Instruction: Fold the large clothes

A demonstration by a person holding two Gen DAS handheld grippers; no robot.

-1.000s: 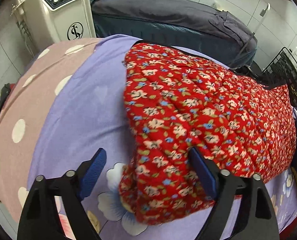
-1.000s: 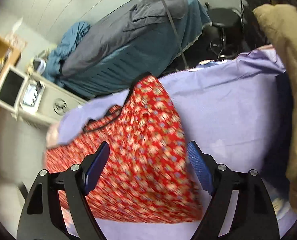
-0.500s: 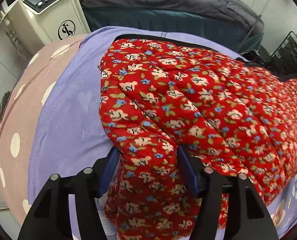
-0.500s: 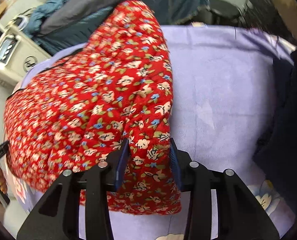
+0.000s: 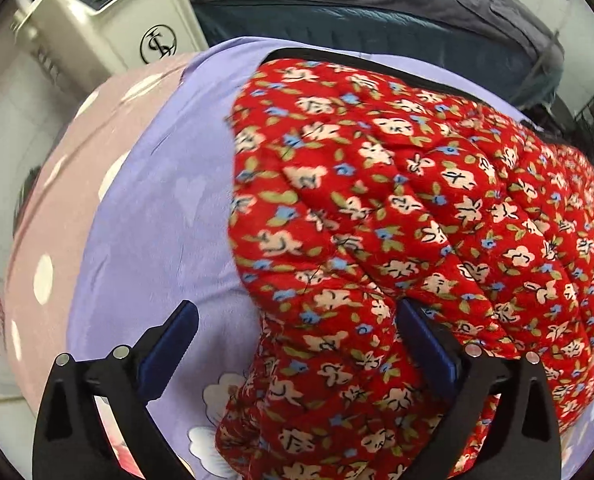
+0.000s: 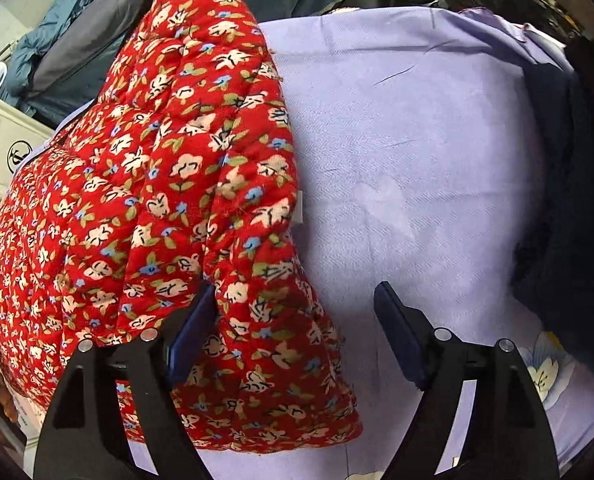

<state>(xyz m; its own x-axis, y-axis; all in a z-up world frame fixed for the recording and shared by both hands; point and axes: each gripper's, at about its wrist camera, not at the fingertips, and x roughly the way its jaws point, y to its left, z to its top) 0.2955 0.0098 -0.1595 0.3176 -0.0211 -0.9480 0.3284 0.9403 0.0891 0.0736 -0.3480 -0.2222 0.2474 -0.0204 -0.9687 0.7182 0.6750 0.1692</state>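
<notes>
**Red quilted garment released on the bed**

Lilac bedsheet (image 6: 417, 140) carries the red floral garment (image 5: 397, 208), folded lengthwise. Both tongs have just been opening: left tongs (image 5: 297, 344) gape around its corner, right tongs (image 6: 297, 332) straddle its other end, neither pinching it.

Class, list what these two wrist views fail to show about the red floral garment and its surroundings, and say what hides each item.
- Garment type: left wrist view, sleeves and collar folded under its own padding.
- Its far end: right wrist view, cut off by the left edge.
- Machine display: left wrist view, blurred and too small.
- Dark fabric: right wrist view, in shadow at the right edge, unidentifiable.
- Bedsheet under the garment: covered.
</notes>
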